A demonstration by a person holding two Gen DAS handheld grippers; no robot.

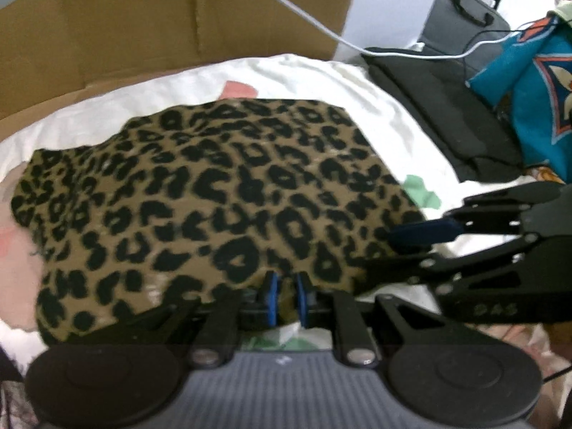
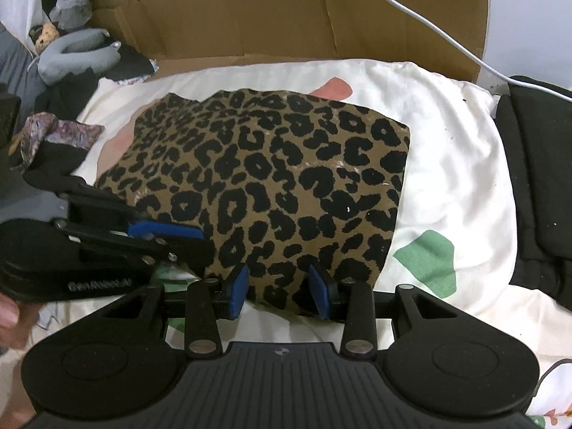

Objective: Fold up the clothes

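The left hand-held gripper (image 1: 286, 295), black with blue pads, is held low over the near edge of a white bedcover (image 1: 314, 82) printed with pink and green shapes; its jaws are drawn almost together, and a pinch of the near hem of a tan, black-spotted leopard-print knitted garment (image 1: 221, 193) is caught between them; in the right wrist view the same gripper (image 2: 168, 230) is seen reaching in from the left, and a little of the hand (image 2: 12, 318) that carries it shows at the left edge. The right hand-held gripper (image 2: 279, 286) is held level at the same near hem, just beside the left one; its jaws stand partly apart, the hem lies between the blue pads (image 2: 237, 287), and whether the cloth is touched by them cannot be told; in the left wrist view it (image 1: 422, 234) comes in from the right with its tip over the cloth's near right corner. The leopard-print garment lies folded into a rough rectangle in the middle of the bedcover, its far edge towards an upright brown cardboard sheet (image 2: 250, 10); a white cable (image 2: 422, 21) crosses above that sheet; a folded black cloth (image 1: 443, 107) lies along the bedcover's right edge, and a grey soft toy (image 2: 75, 53) lies beyond the far left corner.
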